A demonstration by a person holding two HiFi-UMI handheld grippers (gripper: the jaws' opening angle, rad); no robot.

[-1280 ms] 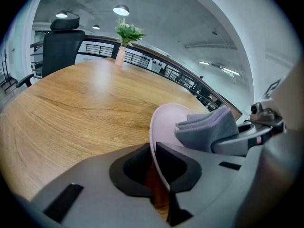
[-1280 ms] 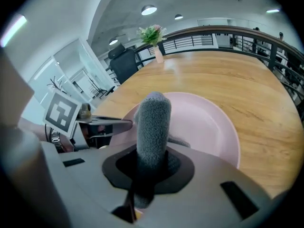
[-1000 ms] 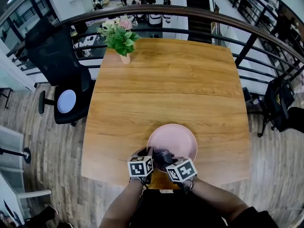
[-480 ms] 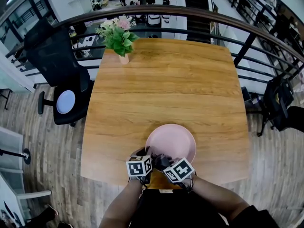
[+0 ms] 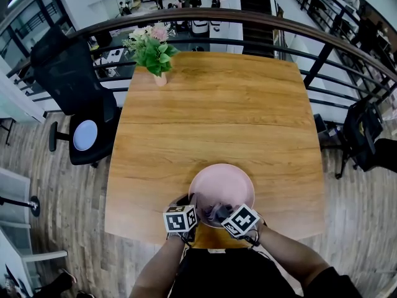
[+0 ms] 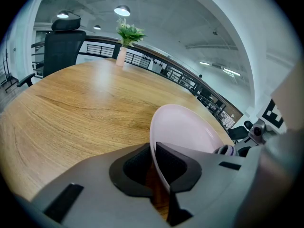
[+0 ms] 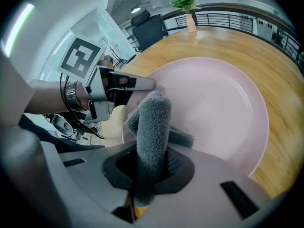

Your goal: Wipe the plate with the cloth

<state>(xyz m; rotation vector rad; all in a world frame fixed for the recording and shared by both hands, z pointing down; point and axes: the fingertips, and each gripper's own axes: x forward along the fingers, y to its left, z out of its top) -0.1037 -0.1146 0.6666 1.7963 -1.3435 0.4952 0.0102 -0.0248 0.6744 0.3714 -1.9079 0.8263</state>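
A pink plate [image 5: 223, 185] lies near the front edge of the wooden table [image 5: 217, 110]. My left gripper [image 5: 191, 202] is shut on the plate's near-left rim; in the left gripper view the rim [image 6: 159, 170] runs between the jaws of that gripper [image 6: 153, 167]. My right gripper [image 5: 218, 213] is shut on a rolled grey cloth [image 5: 217, 212], which rests on the plate's near part. In the right gripper view the cloth [image 7: 153, 127] stands up from the right gripper [image 7: 152, 167] against the plate [image 7: 218, 103], and the left gripper [image 7: 142, 84] pinches the rim.
A vase of flowers [image 5: 155, 48] stands at the table's far left corner. A black office chair [image 5: 80, 92] is to the left of the table, another dark chair [image 5: 366, 135] to the right. A black railing [image 5: 248, 20] runs behind the table.
My right gripper has rolled and shifted a little to the right and down with the cloth over the plate's near part. The left gripper has kept still on the rim.
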